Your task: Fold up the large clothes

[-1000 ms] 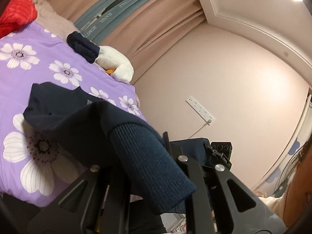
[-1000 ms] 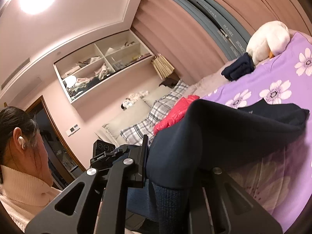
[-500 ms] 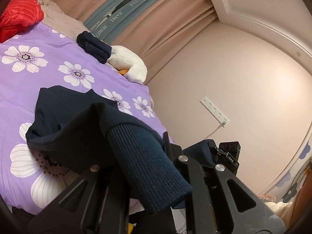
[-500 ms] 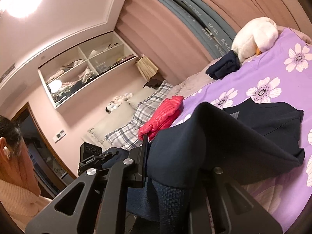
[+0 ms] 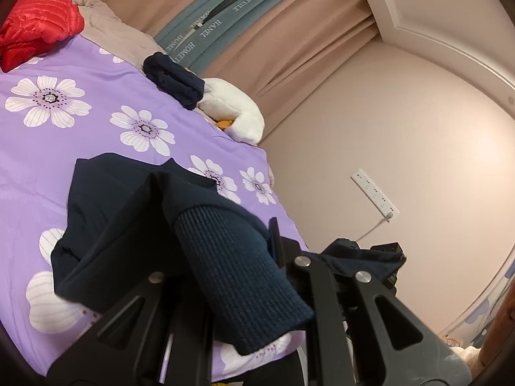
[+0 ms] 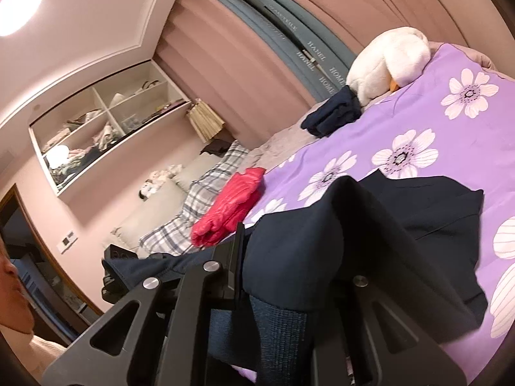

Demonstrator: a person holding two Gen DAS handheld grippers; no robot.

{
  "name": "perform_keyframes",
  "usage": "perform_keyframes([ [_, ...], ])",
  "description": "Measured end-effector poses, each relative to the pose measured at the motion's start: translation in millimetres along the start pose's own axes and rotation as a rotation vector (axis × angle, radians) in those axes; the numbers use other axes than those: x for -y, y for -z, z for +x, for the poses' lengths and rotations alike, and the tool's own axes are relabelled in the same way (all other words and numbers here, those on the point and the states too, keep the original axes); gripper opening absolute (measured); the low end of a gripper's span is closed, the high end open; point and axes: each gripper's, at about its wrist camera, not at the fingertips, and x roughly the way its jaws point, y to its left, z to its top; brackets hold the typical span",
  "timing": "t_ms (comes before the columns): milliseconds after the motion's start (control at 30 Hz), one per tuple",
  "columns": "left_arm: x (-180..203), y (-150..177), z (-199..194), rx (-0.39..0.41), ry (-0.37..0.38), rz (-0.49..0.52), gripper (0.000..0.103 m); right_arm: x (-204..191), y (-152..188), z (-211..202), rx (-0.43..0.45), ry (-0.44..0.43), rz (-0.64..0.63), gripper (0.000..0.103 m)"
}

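A large navy garment (image 5: 122, 212) lies partly spread on the purple flowered bedspread (image 5: 64, 141). Its ribbed hem (image 5: 238, 276) is lifted and drapes over my left gripper (image 5: 225, 257), which is shut on it. In the right wrist view the same navy garment (image 6: 402, 225) arches up from the bedspread (image 6: 434, 128) into my right gripper (image 6: 289, 257), also shut on it, and the ribbed hem (image 6: 280, 331) hangs below the jaws. Each gripper shows in the other's view, the right gripper (image 5: 383, 254) and the left gripper (image 6: 119, 263), with cloth stretched between them. The fingertips are hidden by fabric.
At the bed's far side lie a red puffer jacket (image 5: 38, 32), a small pile of folded navy cloth (image 5: 173, 80) and a white plush duck (image 5: 235, 112). Curtains (image 5: 289, 32) hang behind them. Plaid pillows (image 6: 193, 212) are at the head. A person's face edge (image 6: 13, 289) shows at the left.
Both grippers have carried the lifted hem forward over the bed. More of the bedspread now fills both views, and the garment bends further over itself. Both grips stay shut.
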Motion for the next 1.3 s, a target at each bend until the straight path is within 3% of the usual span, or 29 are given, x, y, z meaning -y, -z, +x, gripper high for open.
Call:
perform_keyframes([
  [267,-24,-36,41,-0.003,-0.074,-0.034,0.011,36,-21,19,0.028,0.076,0.067,0.014],
  [567,-80,-64,98,-0.052,-0.2,-0.116,0.011,102,-37,51,0.04,0.184,0.22,0.014],
  [700,-116,-58,122,-0.11,-0.246,-0.187,0.011,127,-31,71,-0.02,0.258,0.241,0.014],
  [933,-161,-65,164,-0.185,-0.303,-0.279,0.011,161,-33,100,-0.068,0.307,0.314,0.014],
  [1300,-198,-95,242,-0.285,-0.405,-0.293,0.012,223,-45,129,-0.032,0.345,0.557,0.014],
])
